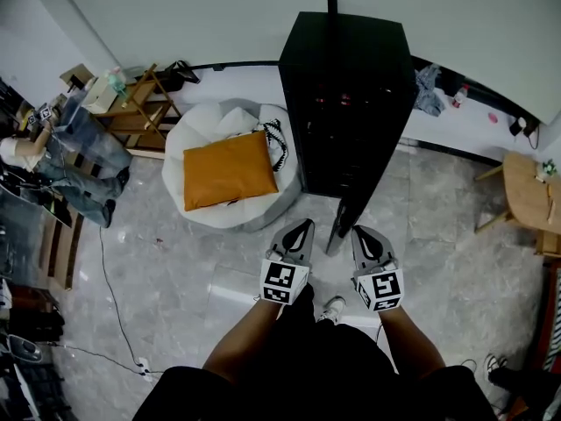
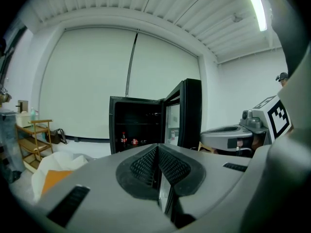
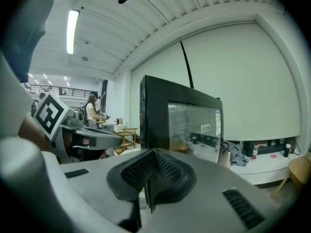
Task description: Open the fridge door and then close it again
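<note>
Against the pale back wall (image 1: pixel 219 16), at the middle of the head view: one black fridge (image 1: pixel 351 86), upright, standing on a grey marbled floor (image 1: pixel 175 270).

Door (image 1: pixel 344 217): open, swung out towards the person, its free edge lying between the two grippers. In the left gripper view the fridge (image 2: pixel 136 125) shows its dark inside, with small bottles (image 2: pixel 124 140) on a shelf, and the door (image 2: pixel 182 113) stands out at the right of the opening. In the right gripper view the door (image 3: pixel 189 125) shows its glazed outer face, close ahead.

Left gripper (image 1: pixel 298 232): held low in front of the person, just left of the door's edge and pointing at the fridge. Jaws fully together in its own view (image 2: pixel 158 149), nothing gripped. Marker cube (image 1: pixel 283 281) at its rear.

Right gripper (image 1: pixel 362 235): just right of the door's edge, level with the left one. Jaws closed on each other in its own view (image 3: pixel 154 154), holding nothing. Whether either gripper touches the door cannot be told.

Other items:
- White beanbag (image 1: pixel 206 143), just left of the fridge, with an orange cushion (image 1: pixel 230 169) lying on top.
- Wooden rack (image 1: pixel 140 112), further left, by the wall.
- Wooden table (image 1: pixel 526 191), at the right edge, well apart from the fridge.
- Thin cable (image 1: pixel 110 296), trailing over the floor at lower left.
</note>
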### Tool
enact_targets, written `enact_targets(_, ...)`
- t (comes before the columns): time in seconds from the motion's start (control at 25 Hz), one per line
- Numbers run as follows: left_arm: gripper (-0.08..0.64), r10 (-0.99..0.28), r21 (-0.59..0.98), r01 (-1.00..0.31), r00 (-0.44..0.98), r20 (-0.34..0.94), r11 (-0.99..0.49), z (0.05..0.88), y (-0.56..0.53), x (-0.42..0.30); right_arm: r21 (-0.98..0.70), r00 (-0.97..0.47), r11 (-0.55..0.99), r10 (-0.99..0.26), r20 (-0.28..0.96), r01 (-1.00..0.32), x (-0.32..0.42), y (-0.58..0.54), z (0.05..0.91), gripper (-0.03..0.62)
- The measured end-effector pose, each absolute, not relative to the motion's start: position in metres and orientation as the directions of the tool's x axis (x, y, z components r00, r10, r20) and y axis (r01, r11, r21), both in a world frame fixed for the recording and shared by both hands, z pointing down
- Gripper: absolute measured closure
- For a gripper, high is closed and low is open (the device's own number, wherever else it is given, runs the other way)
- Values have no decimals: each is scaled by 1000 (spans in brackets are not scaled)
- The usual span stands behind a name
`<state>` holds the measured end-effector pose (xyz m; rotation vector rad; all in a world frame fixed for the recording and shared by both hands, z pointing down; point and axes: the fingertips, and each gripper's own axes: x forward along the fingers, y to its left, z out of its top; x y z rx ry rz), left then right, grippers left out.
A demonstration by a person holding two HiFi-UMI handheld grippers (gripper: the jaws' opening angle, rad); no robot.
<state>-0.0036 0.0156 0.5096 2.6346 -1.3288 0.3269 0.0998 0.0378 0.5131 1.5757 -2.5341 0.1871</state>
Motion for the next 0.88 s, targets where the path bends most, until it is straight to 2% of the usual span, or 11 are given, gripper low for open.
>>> enact_targets(0.88, 538, -813, 53, -858, 503, 295, -511, 518, -25, -42, -30, -536, 542, -820, 200, -840, 44, -10, 515, 581)
